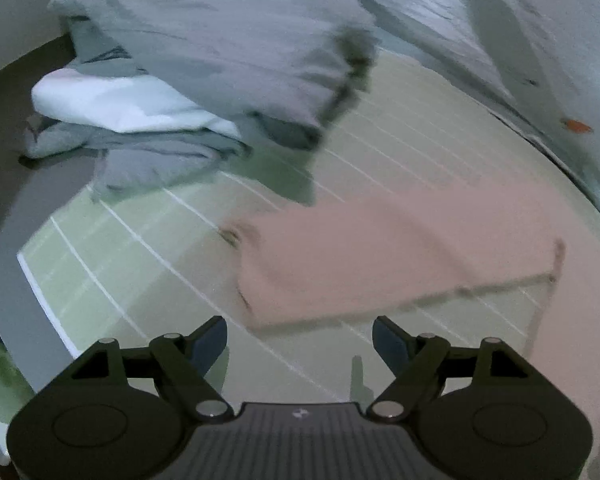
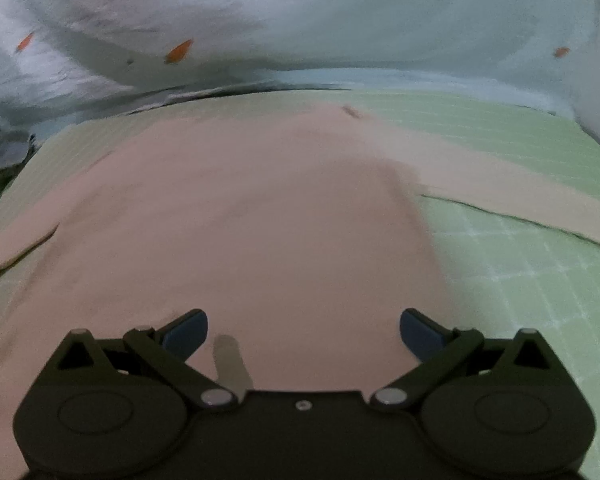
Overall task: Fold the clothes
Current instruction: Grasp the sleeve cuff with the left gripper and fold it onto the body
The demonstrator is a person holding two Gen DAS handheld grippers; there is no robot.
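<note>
A pink garment (image 1: 380, 248) lies flat on the green grid mat (image 1: 140, 248), its folded sleeve end toward the left. My left gripper (image 1: 300, 340) hovers over bare mat just in front of the garment's near edge, jaws wide apart with nothing between them. In the right wrist view the same pink garment (image 2: 240, 220) spreads across the mat (image 2: 520, 272), one sleeve reaching right. My right gripper (image 2: 304, 332) stands open above the garment's body, pads clear of the cloth. Both views are blurred.
A stack of folded grey and white clothes (image 1: 140, 112) sits at the mat's far left corner. A pale blue sheet with orange marks (image 2: 300, 28) bunches along the back edge of the mat. The mat's left border (image 1: 40, 288) meets a dark surface.
</note>
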